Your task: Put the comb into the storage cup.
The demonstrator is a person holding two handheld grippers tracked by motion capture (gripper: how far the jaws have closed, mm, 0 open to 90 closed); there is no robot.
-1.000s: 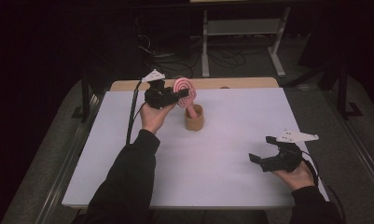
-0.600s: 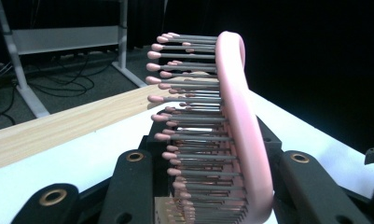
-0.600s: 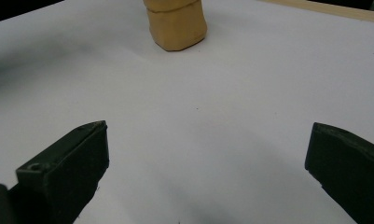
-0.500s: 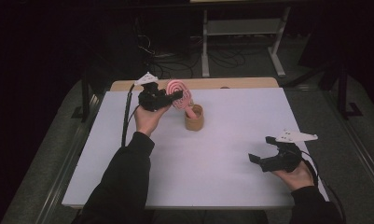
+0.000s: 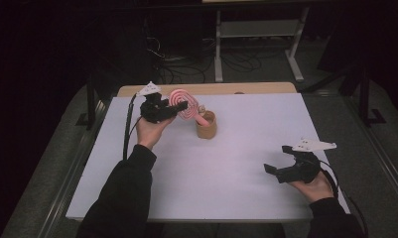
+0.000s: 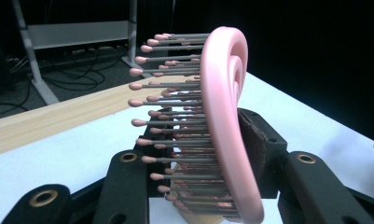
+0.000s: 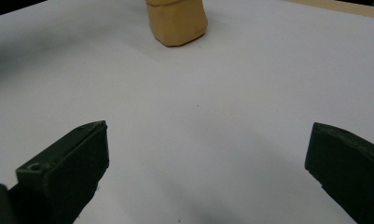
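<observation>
A pink brush (image 5: pixel 182 104) with a round spiral head leans from a tan cup (image 5: pixel 206 130) at the back middle of the white table (image 5: pixel 236 198); its handle stands in the cup. My left gripper (image 5: pixel 178 106) is shut on the brush head. In the left gripper view the pink back (image 6: pixel 226 116) lies against one jaw and the bristle tips reach the other; the jaws have just been opening a little, with the brush between them. My right gripper (image 5: pixel 277 158) rests open at the front right, with nothing in it. In the right gripper view (image 7: pixel 205 144) it faces the cup (image 7: pixel 177 21).
A wooden strip (image 5: pixel 246 88) runs along the table's far edge. Beyond it stand a metal frame (image 5: pixel 256 29) and cables on the dark floor. Bare white surface lies between the cup and the right gripper.
My left hand has drawn the brush head leftward and slightly down, tilting the brush further in the cup. The right hand has not moved.
</observation>
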